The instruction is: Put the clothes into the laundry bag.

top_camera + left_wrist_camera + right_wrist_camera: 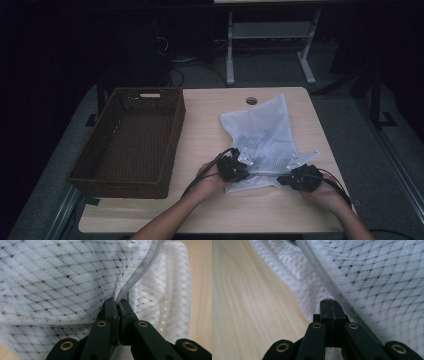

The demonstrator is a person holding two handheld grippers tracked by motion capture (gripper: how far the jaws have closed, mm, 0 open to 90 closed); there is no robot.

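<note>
High view: a white mesh bag (262, 137) lies on the table (210, 130), right of the wicker basket (130, 140). Left gripper (239, 169) and right gripper (286, 179) pinch its near edge, jaws clamped along the zipper (140, 272).

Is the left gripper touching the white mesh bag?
Touching. In the left gripper view, the left gripper is shut on the zipper edge of the white mesh bag.

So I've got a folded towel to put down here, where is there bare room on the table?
The wicker basket is empty inside. Bare wood lies between the basket and the mesh laundry bag, and along the table's far edge. The near right is crowded by the bag and both grippers, left and right.
</note>
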